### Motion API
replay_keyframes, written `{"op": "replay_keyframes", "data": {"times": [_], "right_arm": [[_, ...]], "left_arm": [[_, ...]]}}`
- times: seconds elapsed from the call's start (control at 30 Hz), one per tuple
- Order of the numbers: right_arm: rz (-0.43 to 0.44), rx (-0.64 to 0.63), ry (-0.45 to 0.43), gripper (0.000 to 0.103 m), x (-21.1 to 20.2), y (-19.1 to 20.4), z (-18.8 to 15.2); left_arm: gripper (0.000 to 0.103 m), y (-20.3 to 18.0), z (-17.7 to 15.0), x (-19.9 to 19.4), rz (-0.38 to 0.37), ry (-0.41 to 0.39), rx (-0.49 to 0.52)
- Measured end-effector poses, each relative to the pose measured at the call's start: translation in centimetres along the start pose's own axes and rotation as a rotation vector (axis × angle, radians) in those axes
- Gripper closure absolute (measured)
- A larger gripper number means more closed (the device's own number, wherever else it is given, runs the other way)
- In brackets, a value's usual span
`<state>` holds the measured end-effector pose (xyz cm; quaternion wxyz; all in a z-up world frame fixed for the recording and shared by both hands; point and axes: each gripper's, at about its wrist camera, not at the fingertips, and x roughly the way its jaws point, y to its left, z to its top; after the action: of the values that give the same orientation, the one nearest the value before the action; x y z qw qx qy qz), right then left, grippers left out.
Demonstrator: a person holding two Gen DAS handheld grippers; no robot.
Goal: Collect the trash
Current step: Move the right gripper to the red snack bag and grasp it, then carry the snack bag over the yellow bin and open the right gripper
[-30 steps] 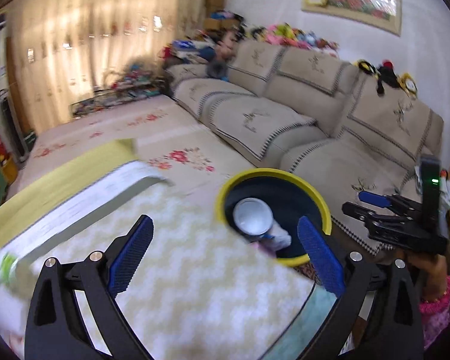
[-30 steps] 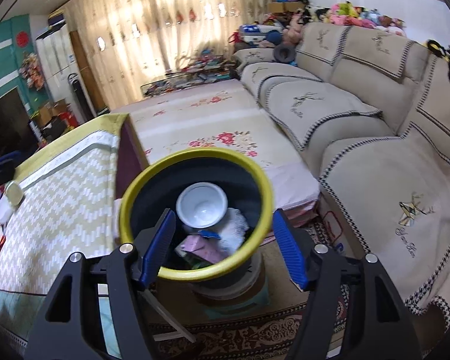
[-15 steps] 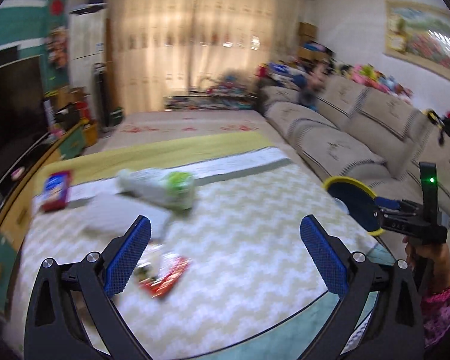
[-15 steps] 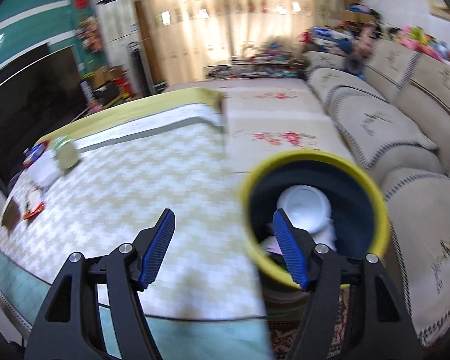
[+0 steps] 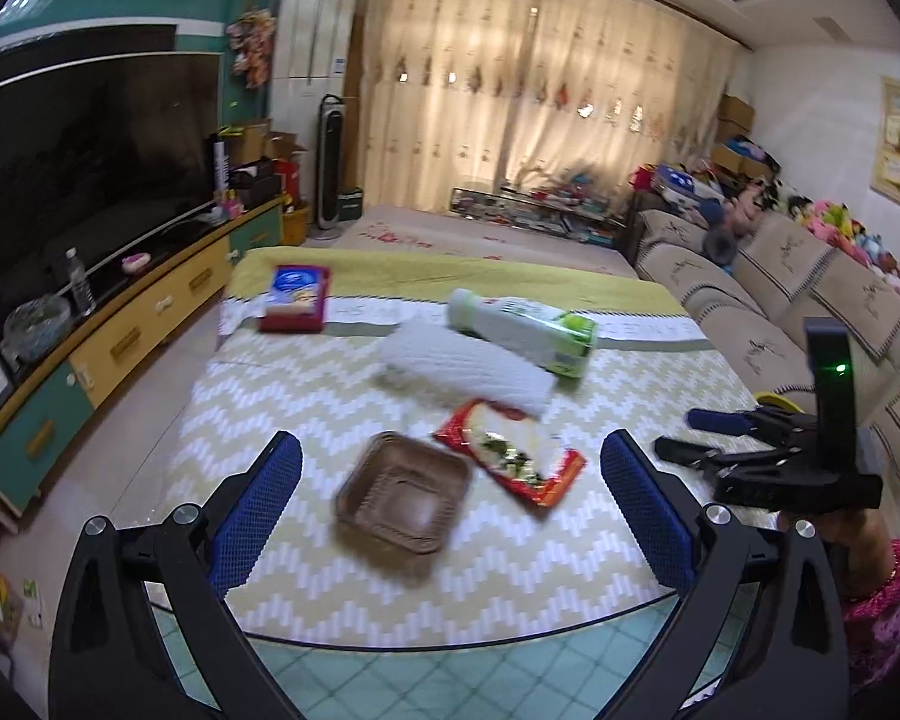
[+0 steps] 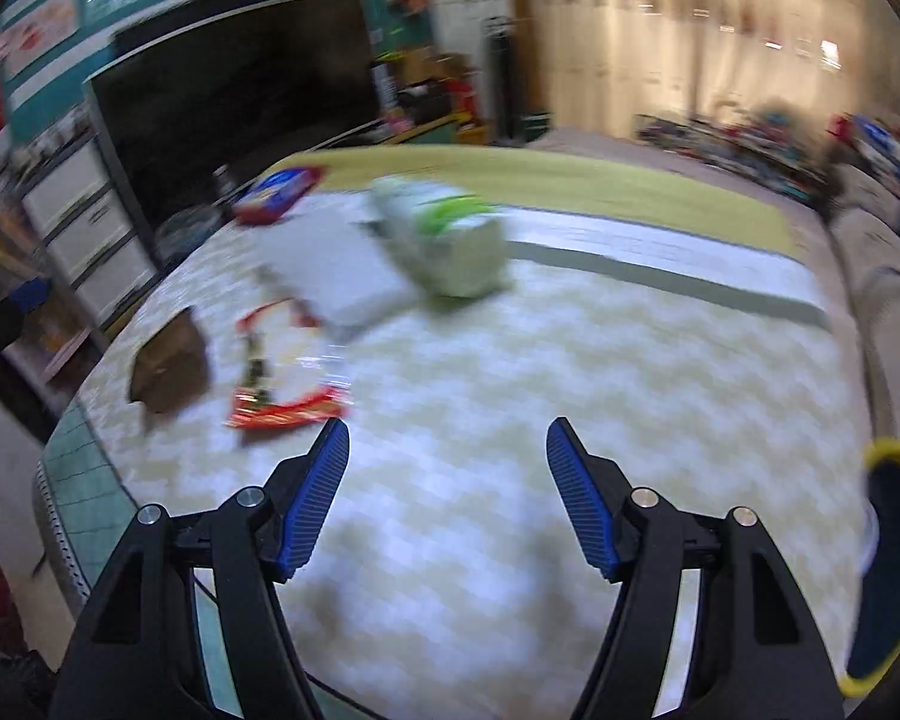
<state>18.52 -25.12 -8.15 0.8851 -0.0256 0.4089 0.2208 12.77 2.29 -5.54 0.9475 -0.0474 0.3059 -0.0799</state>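
Note:
Trash lies on the zigzag-cloth table (image 5: 342,396): a brown plastic tray (image 5: 403,492), a red snack wrapper (image 5: 510,459), a white quilted pack (image 5: 468,366), a green-and-white pack (image 5: 525,330) and a red-and-blue box (image 5: 297,298). My left gripper (image 5: 450,510) is open and empty, hovering just before the brown tray. My right gripper (image 6: 447,492) is open and empty over the bare cloth, right of the wrapper (image 6: 288,402); it also shows in the left wrist view (image 5: 714,438). The yellow-rimmed bin (image 6: 888,564) stands at the table's right end.
A TV (image 5: 84,168) on a low cabinet (image 5: 120,330) runs along the left. A beige sofa (image 5: 810,294) lines the right side. A curtained window (image 5: 540,108) and clutter fill the back. The right wrist view is motion-blurred.
Both grippers have swung left from the bin toward the table. The trash items have come into view; the bin has slid to the right edge. Both stay open.

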Motion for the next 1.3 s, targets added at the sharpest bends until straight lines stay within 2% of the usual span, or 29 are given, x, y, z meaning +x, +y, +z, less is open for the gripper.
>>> {"op": "replay_keyframes", "data": {"times": [0.1,0.2,0.5,0.57,0.7,0.8,0.83,1.13,1.23,1.3], "right_arm": [[0.069,-0.063,0.037,0.038,2.5,3.3,1.5],[0.094,-0.107,0.058,0.038,4.1,5.0,2.3],[0.052,-0.161,0.124,0.038,7.8,6.3,3.0],[0.044,-0.173,0.126,0.038,7.8,6.5,2.8],[0.045,-0.183,0.123,0.05,7.7,6.8,2.5],[0.059,-0.179,0.118,0.065,7.2,6.9,2.1],[0.064,-0.177,0.12,0.066,7.0,6.9,1.9],[0.155,-0.115,0.141,0.068,3.6,5.8,-0.8],[0.231,-0.079,0.174,0.068,1.9,5.0,-2.3],[0.233,-0.082,0.182,0.068,1.0,4.8,-3.1]], "left_arm": [[0.005,1.3,-0.1,-0.2,0.009,-0.005,-0.03],[0.005,2.2,-0.2,-0.3,0.016,-0.006,-0.047],[0.005,2.8,-0.7,-0.1,0.019,0.003,-0.067],[0.005,2.8,-0.7,0.0,0.017,0.004,-0.071],[0.005,2.6,-0.9,0.2,0.015,0.007,-0.069],[0.005,2.5,-0.9,0.2,0.015,0.007,-0.068],[0.005,2.5,-0.9,0.2,0.015,0.008,-0.068],[0.005,2.4,-1.3,0.6,0.011,0.015,-0.071],[0.005,2.3,-1.3,0.7,0.01,0.018,-0.07],[0.005,2.2,-1.3,0.8,0.009,0.02,-0.067]]}}
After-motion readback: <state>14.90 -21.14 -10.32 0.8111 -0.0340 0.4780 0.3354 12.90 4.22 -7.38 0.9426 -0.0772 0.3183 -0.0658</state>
